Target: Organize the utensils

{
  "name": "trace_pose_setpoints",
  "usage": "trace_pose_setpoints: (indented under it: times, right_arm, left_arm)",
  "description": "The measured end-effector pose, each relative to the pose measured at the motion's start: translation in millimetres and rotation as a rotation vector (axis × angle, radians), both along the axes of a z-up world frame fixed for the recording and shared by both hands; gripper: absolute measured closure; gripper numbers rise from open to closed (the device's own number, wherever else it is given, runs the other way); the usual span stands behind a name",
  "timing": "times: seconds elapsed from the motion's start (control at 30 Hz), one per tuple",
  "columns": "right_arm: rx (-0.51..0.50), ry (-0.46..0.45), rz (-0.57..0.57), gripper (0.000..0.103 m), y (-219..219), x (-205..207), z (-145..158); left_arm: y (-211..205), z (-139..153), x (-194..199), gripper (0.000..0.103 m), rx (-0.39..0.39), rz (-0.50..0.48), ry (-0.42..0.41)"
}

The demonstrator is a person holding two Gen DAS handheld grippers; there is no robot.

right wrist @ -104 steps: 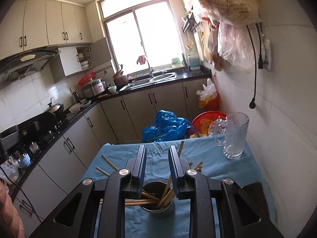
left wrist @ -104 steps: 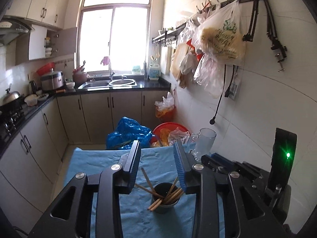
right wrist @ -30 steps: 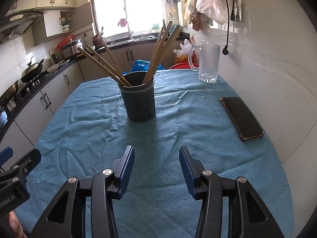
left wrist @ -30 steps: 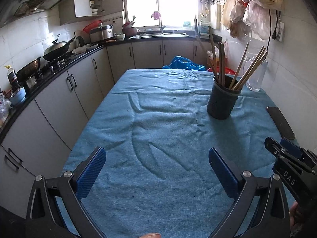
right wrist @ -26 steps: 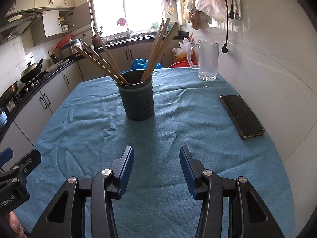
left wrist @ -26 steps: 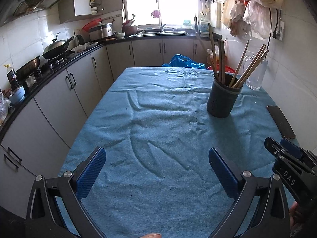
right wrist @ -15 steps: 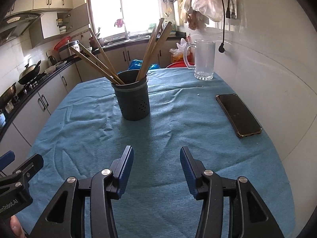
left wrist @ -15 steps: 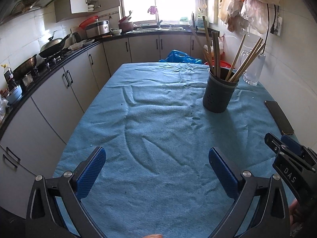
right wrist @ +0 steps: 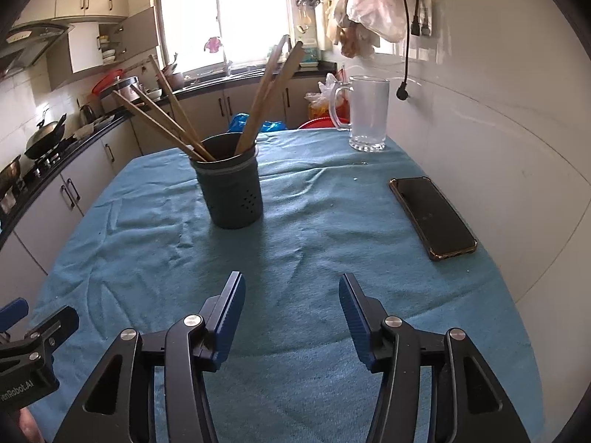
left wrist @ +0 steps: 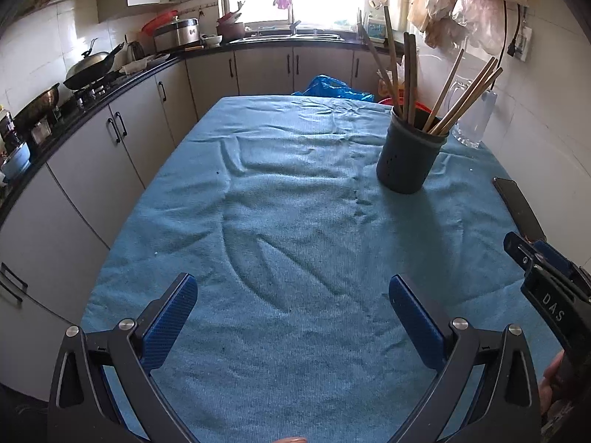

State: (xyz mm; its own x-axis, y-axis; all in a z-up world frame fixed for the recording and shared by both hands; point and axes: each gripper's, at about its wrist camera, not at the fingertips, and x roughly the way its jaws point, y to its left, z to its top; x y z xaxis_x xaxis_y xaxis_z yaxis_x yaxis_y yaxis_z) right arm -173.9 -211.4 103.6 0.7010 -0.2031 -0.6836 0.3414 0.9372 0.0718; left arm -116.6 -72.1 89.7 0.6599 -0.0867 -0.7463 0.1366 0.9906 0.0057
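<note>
**Both claws empty, chopsticks all in the pot**

Left gripper (left wrist: 291,295) sits at the bottom of its view, blue-padded jaws spread very wide, nothing between them but cloth. Right gripper (right wrist: 291,295) is low in its own frame too, jaws parted and released, gripping nothing. Both hover over the near end of the rumpled blue towel-like tablecloth (left wrist: 280,221).

Moving outward: the dark grey round perforated utensil holder (right wrist: 231,188) stands upright, centre-left in the right view and upper right in the left view (left wrist: 408,157), well apart from both claws. The long wooden chopsticks (right wrist: 166,118) are all inside it, fanned out, some leaning left, some leaning right toward the window. No loose utensil shows on the cloth, so by the look of things the sorting is finished or close to it.

Further out, a black smartphone in a gold-edged case (right wrist: 432,217) lies flat at the right of the frame, and a clear glass handled mug (right wrist: 367,112) stands in the upper right, near the wall.

If the sticks need a final tidy, the smart play would be a slow approach from above, pinching one stick high on its shaft, since a sideways nudge to those leaning tops could tip the holder. Keep clear of the phone and the mug.
</note>
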Motion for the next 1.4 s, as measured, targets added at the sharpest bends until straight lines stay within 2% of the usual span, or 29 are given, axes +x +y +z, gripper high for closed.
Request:
trace_pose_setpoints:
  times: [0.33, 0.7, 1.4]
  right_arm:
    - [-0.031, 0.031, 0.027, 0.046, 10, 16, -9]
    - [-0.04, 0.039, 0.025, 0.045, 12, 14, -17]
    - [-0.044, -0.008, 0.0, 0.041, 7, -6, -3]
  left_arm:
    - [4, -10, 13, 0.0, -0.017, 0.001, 0.022]
    - [0, -16, 12, 0.0, -0.01, -0.01, 0.033]
    - [-8, -1, -10, 0.0, -0.008, -0.03, -0.019]
